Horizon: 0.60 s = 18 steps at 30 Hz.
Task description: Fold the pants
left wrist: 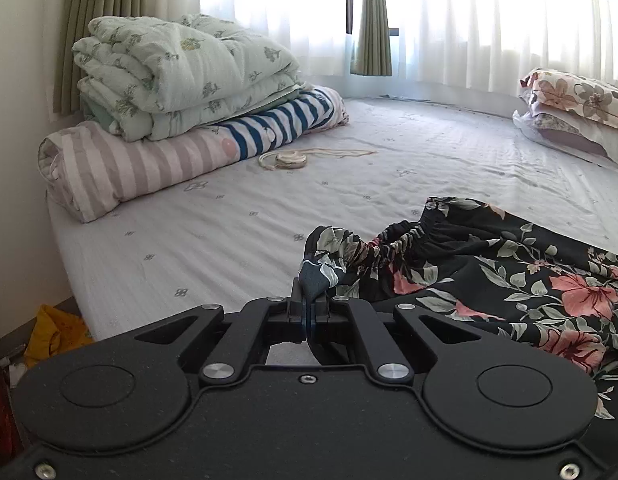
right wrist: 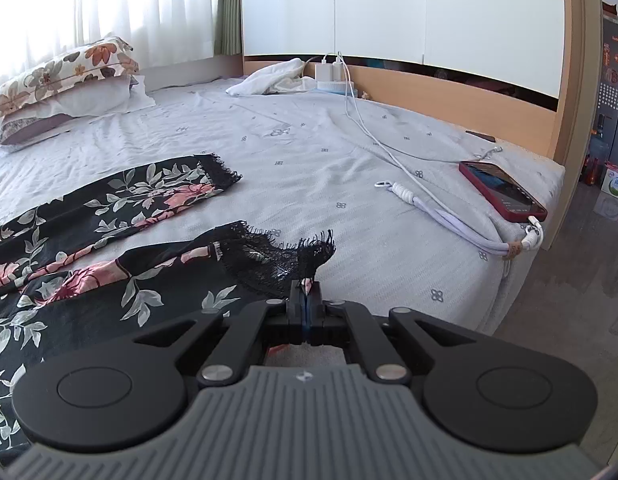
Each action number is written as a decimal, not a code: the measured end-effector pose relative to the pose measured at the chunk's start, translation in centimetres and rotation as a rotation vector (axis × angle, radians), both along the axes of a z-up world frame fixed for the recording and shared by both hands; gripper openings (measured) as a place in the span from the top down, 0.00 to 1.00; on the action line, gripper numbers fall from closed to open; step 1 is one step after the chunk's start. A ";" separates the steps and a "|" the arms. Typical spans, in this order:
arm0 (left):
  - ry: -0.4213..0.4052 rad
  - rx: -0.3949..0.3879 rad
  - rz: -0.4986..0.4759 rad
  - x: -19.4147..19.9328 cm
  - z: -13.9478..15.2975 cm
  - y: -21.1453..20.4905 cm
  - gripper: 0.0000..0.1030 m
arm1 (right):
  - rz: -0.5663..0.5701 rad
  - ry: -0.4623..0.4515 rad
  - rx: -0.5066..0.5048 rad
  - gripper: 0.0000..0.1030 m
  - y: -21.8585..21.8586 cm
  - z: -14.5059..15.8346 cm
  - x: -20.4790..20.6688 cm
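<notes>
**Both jaws clamped on the pants, fold not yet made**

The left gripper [left wrist: 308, 300], jaws pressed together, pinches a corner of the elastic waistband [left wrist: 393, 246] at the lower centre of its view. The right gripper [right wrist: 307, 294], likewise clamped, nips the black lace hem [right wrist: 277, 258] of the near leg. The floral pants [left wrist: 509, 280] lie spread along the bedsheet [right wrist: 349, 152], legs apart, the far leg's hem at mid-left of the right view. No fold looks made yet. Both grippers tilt downward over the near bed edge.
</notes>
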<state>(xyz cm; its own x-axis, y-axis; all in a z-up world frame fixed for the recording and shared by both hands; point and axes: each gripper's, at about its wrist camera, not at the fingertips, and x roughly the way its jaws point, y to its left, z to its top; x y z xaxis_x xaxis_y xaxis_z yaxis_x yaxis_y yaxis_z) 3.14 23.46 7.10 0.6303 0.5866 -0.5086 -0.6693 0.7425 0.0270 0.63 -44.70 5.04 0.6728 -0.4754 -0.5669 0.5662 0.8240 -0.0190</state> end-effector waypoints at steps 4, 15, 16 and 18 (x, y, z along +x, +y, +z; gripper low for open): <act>0.020 0.004 0.010 -1.0 -0.2 0.5 0.97 | -0.004 0.003 0.018 0.98 -0.7 -0.4 -0.5; 0.133 -0.047 0.061 -0.1 -4.6 1.5 0.96 | -0.013 0.063 0.059 0.98 -1.6 -3.0 -0.3; 0.139 -0.046 0.062 0.0 -4.8 1.4 0.95 | -0.014 0.065 0.066 0.98 -1.7 -3.2 -0.3; 0.151 -0.044 0.067 0.3 -5.1 1.4 0.94 | -0.013 0.066 0.069 0.98 -1.8 -3.4 -0.3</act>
<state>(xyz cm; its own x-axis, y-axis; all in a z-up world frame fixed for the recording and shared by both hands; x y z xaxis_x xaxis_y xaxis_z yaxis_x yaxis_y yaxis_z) 3.46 24.89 1.97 0.5050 0.5996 -0.6208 -0.7082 0.6990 0.0991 0.31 -46.47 1.68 0.6267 -0.4421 -0.6416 0.5760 0.8175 -0.0007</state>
